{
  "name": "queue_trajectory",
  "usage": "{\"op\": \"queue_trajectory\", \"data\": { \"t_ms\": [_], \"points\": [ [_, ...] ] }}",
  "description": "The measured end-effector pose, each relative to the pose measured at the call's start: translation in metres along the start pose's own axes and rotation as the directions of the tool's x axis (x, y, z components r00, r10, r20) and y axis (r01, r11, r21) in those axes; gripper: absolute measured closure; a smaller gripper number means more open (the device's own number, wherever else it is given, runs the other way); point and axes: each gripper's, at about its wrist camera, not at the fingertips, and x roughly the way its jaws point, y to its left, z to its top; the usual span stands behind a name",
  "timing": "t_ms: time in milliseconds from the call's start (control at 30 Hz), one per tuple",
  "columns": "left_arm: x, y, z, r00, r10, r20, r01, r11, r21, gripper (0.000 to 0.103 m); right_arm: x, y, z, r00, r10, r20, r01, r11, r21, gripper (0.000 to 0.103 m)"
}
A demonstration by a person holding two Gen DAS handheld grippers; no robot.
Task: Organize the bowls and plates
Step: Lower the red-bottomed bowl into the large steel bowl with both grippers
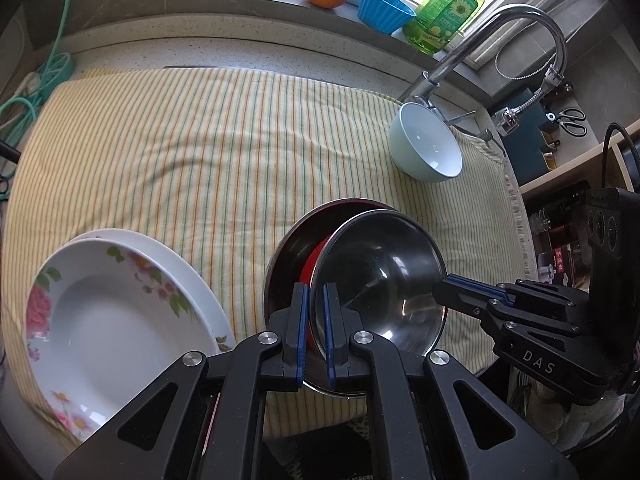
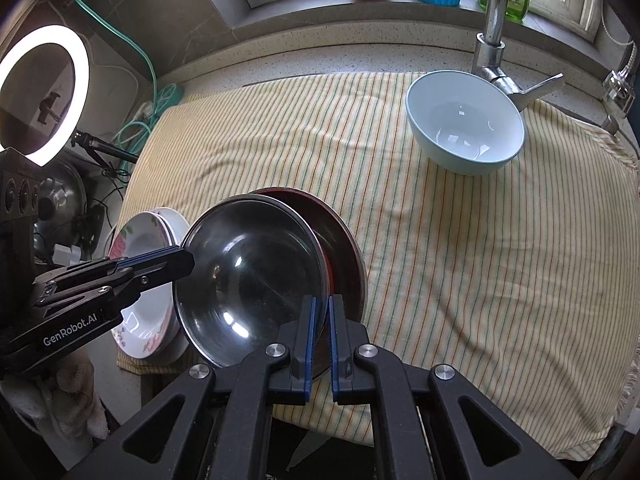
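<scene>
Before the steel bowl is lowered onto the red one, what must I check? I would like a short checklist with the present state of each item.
1. Left gripper closed on the steel bowl rim: ok.
2. Right gripper closed on the opposite rim: ok.
3. Steel bowl held level: not ok, it is tilted.
4. Red bowl under it, ready to receive: ok, though mostly hidden.
5. Floral plates apart from the bowls: ok in the left wrist view.
6. Light blue bowl out of the way: ok, it sits far off by the faucet.

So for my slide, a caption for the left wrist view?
Both tools clamp a steel bowl's rim above a red-lined bowl on striped cloth.
</scene>
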Motion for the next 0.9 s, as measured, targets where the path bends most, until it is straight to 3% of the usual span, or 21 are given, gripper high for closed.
{"op": "queue_trajectory", "data": {
  "t_ms": [900],
  "points": [
    [0.019,-0.007,-0.002,0.996,0.093,-0.017,-0.092,0.994,0.066,0.097,0.018,-0.001,0.0,0.999,-0.023,-0.042,0.022,1.0,-0.011,0.096]
  ]
}}
